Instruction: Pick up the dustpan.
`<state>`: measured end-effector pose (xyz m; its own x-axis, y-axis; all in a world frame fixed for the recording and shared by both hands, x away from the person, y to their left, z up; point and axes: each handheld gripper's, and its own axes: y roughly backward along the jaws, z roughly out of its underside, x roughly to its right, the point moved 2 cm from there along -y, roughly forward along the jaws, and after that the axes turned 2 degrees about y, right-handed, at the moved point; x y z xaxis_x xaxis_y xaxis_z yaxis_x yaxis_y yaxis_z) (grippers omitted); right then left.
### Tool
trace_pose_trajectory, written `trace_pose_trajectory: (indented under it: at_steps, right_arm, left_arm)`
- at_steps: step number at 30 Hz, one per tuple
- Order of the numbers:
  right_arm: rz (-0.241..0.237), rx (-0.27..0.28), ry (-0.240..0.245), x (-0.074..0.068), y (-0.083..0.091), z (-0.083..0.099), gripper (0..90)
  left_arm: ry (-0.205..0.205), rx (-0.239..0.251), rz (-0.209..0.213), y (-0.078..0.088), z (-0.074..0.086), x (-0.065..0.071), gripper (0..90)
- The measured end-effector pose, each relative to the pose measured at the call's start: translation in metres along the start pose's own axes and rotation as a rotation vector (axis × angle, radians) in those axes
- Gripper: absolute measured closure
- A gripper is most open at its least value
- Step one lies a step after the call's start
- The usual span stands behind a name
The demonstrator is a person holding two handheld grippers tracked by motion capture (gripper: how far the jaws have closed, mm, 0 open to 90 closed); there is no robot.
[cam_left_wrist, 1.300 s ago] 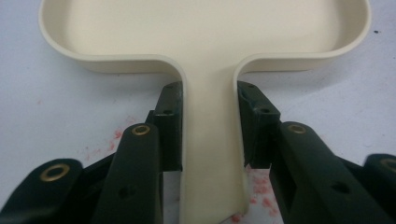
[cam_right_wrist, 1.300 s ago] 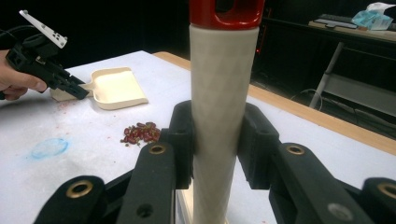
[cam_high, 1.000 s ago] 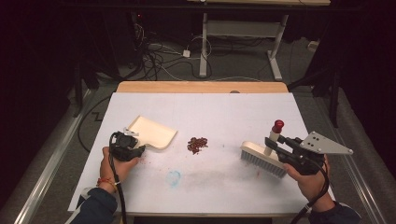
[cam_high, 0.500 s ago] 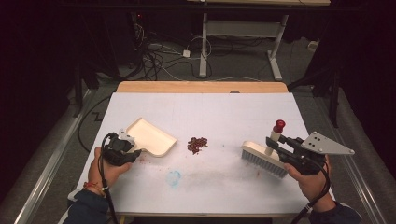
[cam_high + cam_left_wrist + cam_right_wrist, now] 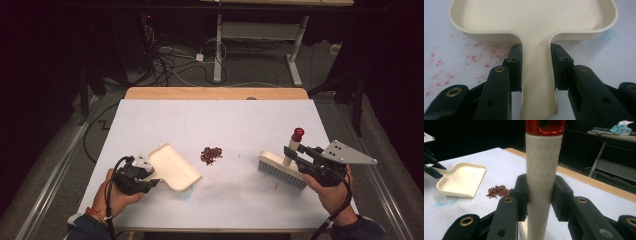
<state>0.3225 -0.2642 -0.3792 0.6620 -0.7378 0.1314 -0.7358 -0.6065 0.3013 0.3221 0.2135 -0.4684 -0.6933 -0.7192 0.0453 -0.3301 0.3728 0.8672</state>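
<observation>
Dustpan (image 5: 172, 166) now lies closer to the beans (image 5: 211, 154), swung toward three o'clock from its spot a second ago; left gripper (image 5: 134, 176) fingers clamp its handle. Right gripper (image 5: 305, 159) fingers pinch the brush (image 5: 281, 169) handle at four o'clock. Sweeping looks imminent on the counter (image 5: 220, 117).

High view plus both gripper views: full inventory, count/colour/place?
dustpan: 1, cream, table left, handle in left claw
brush: 1, cream with red-tipped handle, table right, handle in right claw
bean pile: 1, dark red, table centre, between dustpan and brush
table: 1, white top, wood far edge
cables: several, dark, floor behind table
left claw: 1, black, shut on dustpan handle
right claw: 1, black, shut on brush handle
hands: 2, near edge
</observation>
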Motion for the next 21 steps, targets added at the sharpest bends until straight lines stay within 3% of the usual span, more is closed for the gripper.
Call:
trace_pose_trajectory:
  at_steps: [5, 21]
  right_arm:
    - [-0.005, 0.001, -0.002, -0.0005, -0.0016, -0.0001, 69.5]
    - [0.006, -0.006, -0.013, 0.0011, -0.0007, 0.0021, 69.5]
  left_arm:
    - [-0.018, 0.004, 0.031, -0.0036, -0.0038, 0.0074, 64.3]
    - [-0.032, -0.001, 0.035, -0.0103, -0.0062, 0.0086, 64.3]
